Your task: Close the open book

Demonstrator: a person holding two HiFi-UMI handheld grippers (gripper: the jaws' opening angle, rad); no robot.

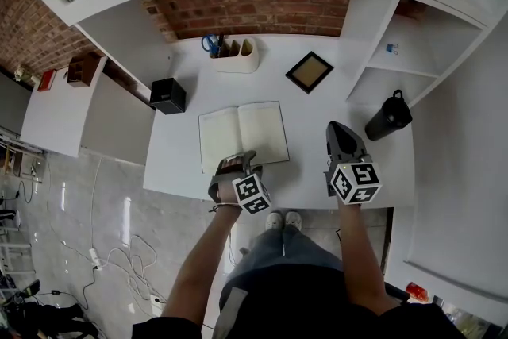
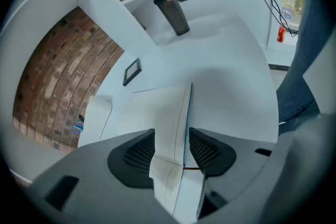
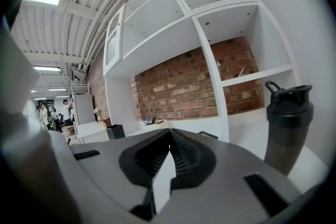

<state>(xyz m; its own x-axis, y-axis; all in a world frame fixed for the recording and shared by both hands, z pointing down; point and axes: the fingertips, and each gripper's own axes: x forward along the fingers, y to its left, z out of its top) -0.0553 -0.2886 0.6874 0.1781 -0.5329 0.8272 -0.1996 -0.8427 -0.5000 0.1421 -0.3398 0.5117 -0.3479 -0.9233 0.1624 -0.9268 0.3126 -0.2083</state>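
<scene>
A white surface [image 1: 317,111] runs below white shelving backed by brick. The book [image 1: 243,135] lies open and flat near the middle of this surface, with both pages facing up and its spine running away from the person.

The left gripper [image 1: 236,159] is at the book's near edge, on the left-hand page. In the left gripper view its jaws stand a narrow way apart. A strip of page and the book's [image 2: 157,113] near edge show in the gap, one pad over the paper and the other just past the edge.

The right gripper [image 1: 340,128] is to the right of the book and apart from it. Its jaws are pressed together with nothing between them, and they point toward the shelves.

A dark shaker bottle [image 1: 387,117] stands upright just right of that gripper. Farther back are a black box [image 1: 167,95] at the left, a dark picture frame [image 1: 309,71] lying flat, and a white pen holder [image 1: 236,55] against the brick.
</scene>
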